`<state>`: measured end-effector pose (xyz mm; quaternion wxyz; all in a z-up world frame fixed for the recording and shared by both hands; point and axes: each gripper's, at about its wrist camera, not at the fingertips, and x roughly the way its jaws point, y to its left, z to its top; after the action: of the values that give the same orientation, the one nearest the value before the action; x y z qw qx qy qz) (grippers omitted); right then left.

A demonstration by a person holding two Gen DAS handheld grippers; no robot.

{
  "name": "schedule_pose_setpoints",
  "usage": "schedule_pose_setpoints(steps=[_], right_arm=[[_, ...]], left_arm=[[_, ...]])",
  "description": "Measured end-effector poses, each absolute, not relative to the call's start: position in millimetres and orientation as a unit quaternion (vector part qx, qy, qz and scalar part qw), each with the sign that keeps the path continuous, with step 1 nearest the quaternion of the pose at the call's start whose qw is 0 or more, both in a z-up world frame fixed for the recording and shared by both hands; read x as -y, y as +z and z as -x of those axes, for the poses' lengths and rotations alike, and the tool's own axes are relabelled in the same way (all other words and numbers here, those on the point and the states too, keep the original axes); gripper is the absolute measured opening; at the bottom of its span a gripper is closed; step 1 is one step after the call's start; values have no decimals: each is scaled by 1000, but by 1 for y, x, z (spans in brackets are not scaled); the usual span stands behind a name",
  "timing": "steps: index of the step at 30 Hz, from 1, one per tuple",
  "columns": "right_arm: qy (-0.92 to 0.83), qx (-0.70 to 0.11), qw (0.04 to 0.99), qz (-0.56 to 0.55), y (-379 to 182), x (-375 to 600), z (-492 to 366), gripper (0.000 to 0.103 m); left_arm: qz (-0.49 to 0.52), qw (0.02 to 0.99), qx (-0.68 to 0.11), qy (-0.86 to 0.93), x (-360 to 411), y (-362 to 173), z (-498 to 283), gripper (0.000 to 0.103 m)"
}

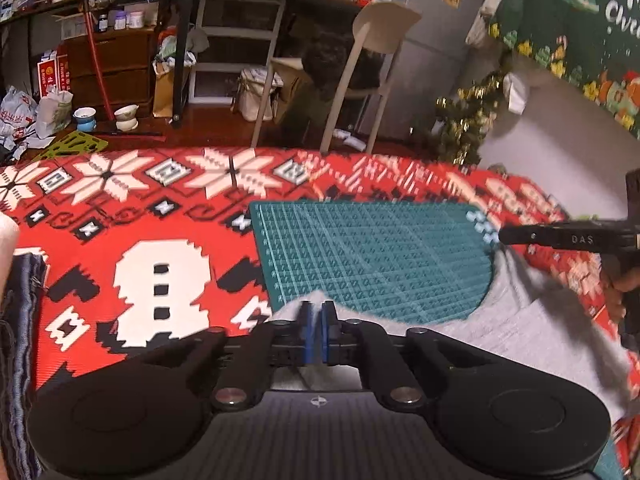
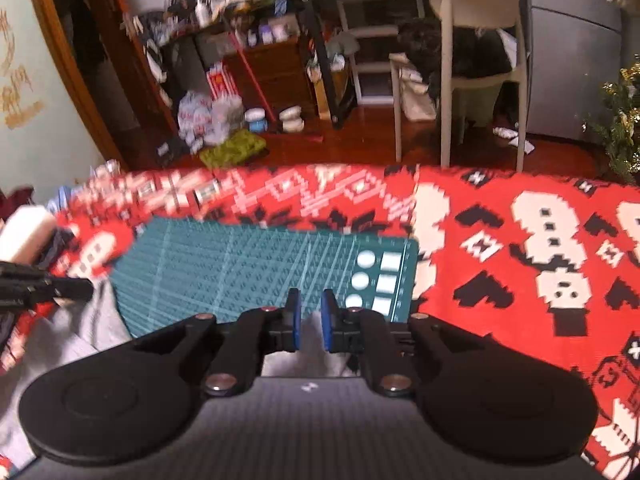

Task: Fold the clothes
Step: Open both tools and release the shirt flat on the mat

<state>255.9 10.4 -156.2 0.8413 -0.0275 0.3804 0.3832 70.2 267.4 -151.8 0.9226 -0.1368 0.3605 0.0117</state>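
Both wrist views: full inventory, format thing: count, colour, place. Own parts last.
grey garment: 1, light grey, near edge of mat, held up at two points
cutting mat: 1, teal with grid, on tablecloth
tablecloth: 1, red with white and black pattern, covers table
dark folded fabric: 1, dark blue-grey, table's left edge
chair: 1, cream, behind table
bowls: 2, one blue, one white, on floor
small tree: 1, green with gold tinsel, floor at right
left gripper: black, blue pads, shut on garment
right gripper: black, blue pads, slightly apart with grey cloth between

Warm indoor light; motion blur, perhaps; fisheye-bent edges.
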Motion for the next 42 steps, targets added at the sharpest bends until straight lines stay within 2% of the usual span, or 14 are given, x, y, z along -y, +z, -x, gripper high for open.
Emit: schedule_pose_setpoints(steps=[2,4,6,8,10,14,17,25,28,31,33,37,40,42], right_arm=[[385,-368,846,24,-140,-3,-246,12],[388,-354,851,30,-122,5,-231,13],[394,-344,852,32,-106,15,-214,32],[393,-336,855,36,-96,26,-195,41],[392,-335,856,38,-90,36,-174,46],[387,-336,857,47,-91,54,-128,68],[381,-349,854,52,-103,63,-93,71],[338,-357,869,59,-155,63,-25,75],[316,-355,877,70,-173,61,-13,80],[316,-340,881,89,-179,57,-3,90],[318,-337,879,113,-183,51,3,102],[316,-328,881,124,-186,49,7,102],[320,-330,879,126,-186,49,6,102],[319,-334,878,127,-185,47,4,102]], left_arm=[[139,927,-348,20,-267,-141,-62,23],[132,931,-339,28,-263,-129,-52,33],[121,935,-333,31,-255,-117,-39,37],[115,936,-330,34,-246,-106,-24,49],[118,936,-329,27,-235,-100,-8,56],[119,935,-334,11,-207,-96,21,58],[120,936,-330,-8,-180,-104,41,63],[138,923,-360,5,-136,-160,57,63],[112,928,-354,15,-124,-168,59,63],[82,932,-353,21,-115,-173,60,65],[71,932,-354,21,-112,-176,60,71],[87,932,-351,5,-113,-180,61,95],[82,931,-357,4,-111,-180,60,103],[78,929,-361,4,-110,-180,59,103]])
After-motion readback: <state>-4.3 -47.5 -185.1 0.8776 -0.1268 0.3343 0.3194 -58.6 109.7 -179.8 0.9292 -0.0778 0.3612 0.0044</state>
